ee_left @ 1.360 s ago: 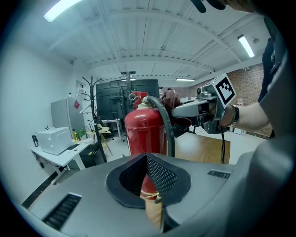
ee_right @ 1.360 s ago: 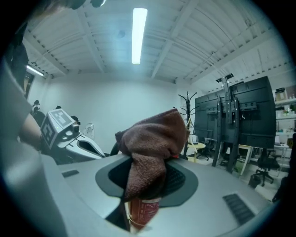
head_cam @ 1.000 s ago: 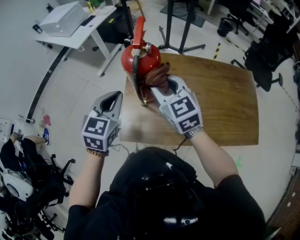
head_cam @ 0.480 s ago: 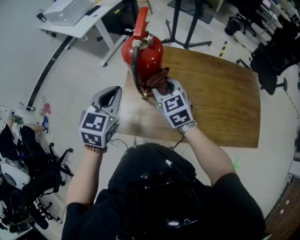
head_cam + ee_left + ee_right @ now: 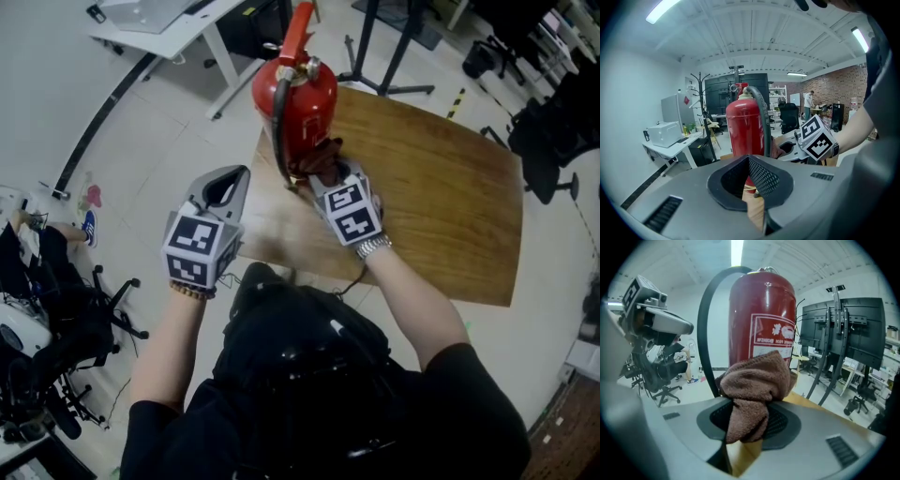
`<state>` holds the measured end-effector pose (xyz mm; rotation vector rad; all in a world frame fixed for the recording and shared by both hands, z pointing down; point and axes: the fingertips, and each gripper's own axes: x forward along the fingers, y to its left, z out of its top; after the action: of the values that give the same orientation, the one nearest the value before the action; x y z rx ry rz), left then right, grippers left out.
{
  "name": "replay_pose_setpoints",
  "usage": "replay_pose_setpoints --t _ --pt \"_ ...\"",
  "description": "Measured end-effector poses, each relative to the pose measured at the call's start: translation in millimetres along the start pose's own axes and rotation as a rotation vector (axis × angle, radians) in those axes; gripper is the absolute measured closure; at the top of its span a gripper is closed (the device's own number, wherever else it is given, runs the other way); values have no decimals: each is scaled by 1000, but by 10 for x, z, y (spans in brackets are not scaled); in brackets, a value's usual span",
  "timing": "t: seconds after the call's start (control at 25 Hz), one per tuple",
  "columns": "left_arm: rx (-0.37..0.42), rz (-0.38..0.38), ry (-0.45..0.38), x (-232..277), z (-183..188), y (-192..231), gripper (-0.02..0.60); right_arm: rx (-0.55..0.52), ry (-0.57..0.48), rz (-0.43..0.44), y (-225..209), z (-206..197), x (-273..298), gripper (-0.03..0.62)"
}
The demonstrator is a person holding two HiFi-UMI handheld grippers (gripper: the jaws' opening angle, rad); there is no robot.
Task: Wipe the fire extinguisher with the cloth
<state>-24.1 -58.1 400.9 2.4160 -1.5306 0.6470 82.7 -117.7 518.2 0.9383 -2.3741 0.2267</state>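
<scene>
A red fire extinguisher (image 5: pixel 302 103) with a black hose (image 5: pixel 280 131) stands upright on the near left corner of a wooden table (image 5: pixel 441 197). My right gripper (image 5: pixel 330 172) is shut on a brown cloth (image 5: pixel 317 157) and holds it against the lower front of the cylinder. In the right gripper view the cloth (image 5: pixel 754 387) bunches between the jaws, just below the extinguisher's label (image 5: pixel 771 338). My left gripper (image 5: pixel 225 187) hangs shut and empty to the left of the table's edge, off the extinguisher (image 5: pixel 744 126).
A white desk (image 5: pixel 178 19) with a box stands at the back left, a black stand's legs (image 5: pixel 394 56) behind the table. Office chairs (image 5: pixel 553 122) are at the right, dark chairs and gear (image 5: pixel 47 328) on the floor at the left.
My right gripper has slid the cloth down the front of the extinguisher toward its base. The left gripper has stayed beside the table's edge.
</scene>
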Motion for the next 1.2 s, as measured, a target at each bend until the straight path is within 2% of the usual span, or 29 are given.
replay_pose_setpoints --t 0.36,0.64,1.2 --pt "-21 28 -2 -37 -20 8 581 -22 63 12 26 -205 180 442" --pt "-7 42 1 -65 23 30 581 -11 105 21 40 -394 313 442" --pt "19 6 12 -1 2 153 581 26 190 2 116 -788 572 442"
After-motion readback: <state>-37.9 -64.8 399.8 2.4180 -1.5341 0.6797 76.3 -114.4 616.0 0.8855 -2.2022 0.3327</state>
